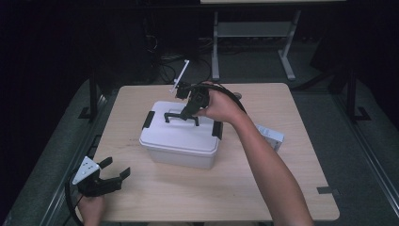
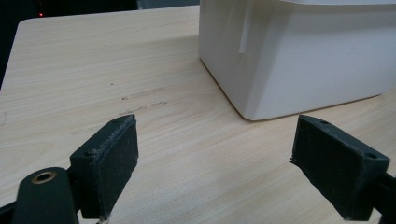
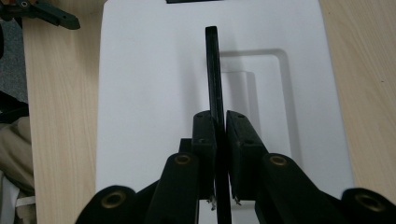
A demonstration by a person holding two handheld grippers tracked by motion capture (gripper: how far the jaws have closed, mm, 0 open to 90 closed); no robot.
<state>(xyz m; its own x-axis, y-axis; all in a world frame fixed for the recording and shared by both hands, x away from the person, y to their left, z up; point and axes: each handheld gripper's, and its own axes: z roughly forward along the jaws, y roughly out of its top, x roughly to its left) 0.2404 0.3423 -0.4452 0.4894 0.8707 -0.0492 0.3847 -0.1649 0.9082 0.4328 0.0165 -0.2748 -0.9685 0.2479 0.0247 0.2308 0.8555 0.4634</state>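
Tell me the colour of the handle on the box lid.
Black; the handle shows best in the right gripper view, standing against the white lid.

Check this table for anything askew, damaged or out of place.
Little stands out. The white box sits slightly turned against the table edges, lid on, handle raised in the shut right tool. A small white box overhangs the table's right edge. Faint scuffs mark the wood.

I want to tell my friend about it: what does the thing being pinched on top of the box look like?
Find the wooden table, then the white plastic box in its middle. On the flat lid stands a thin black handle, raised upright, and the right tongs are squeezed shut on it. It is the one black bar on top of the lid; the black clips sit down at the lid's ends.
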